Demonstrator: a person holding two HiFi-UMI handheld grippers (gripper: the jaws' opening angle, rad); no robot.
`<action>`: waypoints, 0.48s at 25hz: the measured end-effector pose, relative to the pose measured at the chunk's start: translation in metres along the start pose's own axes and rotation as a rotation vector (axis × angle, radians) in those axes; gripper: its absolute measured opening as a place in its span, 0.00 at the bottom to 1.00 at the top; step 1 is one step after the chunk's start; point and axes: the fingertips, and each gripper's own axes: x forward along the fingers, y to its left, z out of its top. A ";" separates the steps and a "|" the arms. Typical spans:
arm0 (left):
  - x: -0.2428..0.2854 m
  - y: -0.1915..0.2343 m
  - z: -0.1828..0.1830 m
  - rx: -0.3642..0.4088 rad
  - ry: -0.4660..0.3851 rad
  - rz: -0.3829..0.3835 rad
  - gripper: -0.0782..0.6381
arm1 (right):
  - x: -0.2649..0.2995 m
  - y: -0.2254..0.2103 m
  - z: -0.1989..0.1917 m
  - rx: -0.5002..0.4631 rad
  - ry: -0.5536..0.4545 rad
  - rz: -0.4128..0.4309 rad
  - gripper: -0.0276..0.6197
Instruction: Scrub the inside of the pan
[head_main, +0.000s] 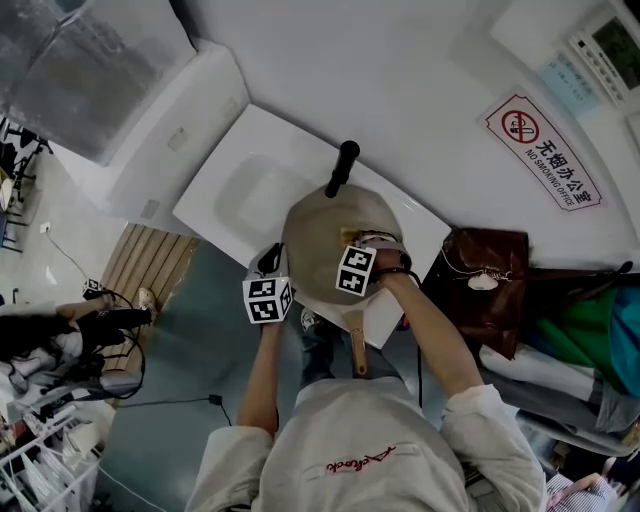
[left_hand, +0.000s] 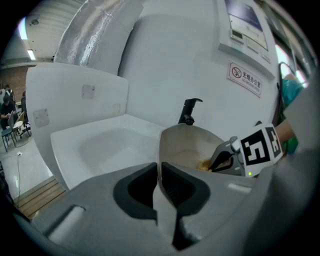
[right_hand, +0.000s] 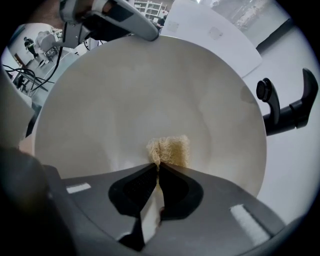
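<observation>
**A:** How are the fingers set?

**B:** The right gripper (right_hand: 157, 167) has its fingers (right_hand: 136, 186) clamped on a tan scrub pad (right_hand: 170, 150), which lies against the inside of the pan (right_hand: 150, 90). The left gripper (left_hand: 159, 172) pinches the rim (left_hand: 161, 145).

**A:** Best way to scrub?

**B:** I'd hold the pad flat, circle outward and brace the rim firmly. The pan sits mid-frame over the sink (head_main: 240, 190). It's pale cream and looks nearly clean.

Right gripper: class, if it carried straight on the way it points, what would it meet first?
The right gripper, shut on a scrub pad, points down into the pan; its inner surface comes first, and the pad may already touch it.
</observation>
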 end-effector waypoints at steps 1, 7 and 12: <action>0.000 0.000 0.000 0.000 -0.001 -0.002 0.15 | 0.000 0.003 -0.002 0.000 0.003 0.003 0.08; 0.000 0.001 0.000 -0.002 -0.003 -0.002 0.15 | -0.003 0.028 -0.006 -0.027 0.016 0.030 0.08; 0.000 0.000 0.000 -0.006 -0.004 0.000 0.15 | -0.006 0.046 0.001 -0.068 0.011 0.045 0.08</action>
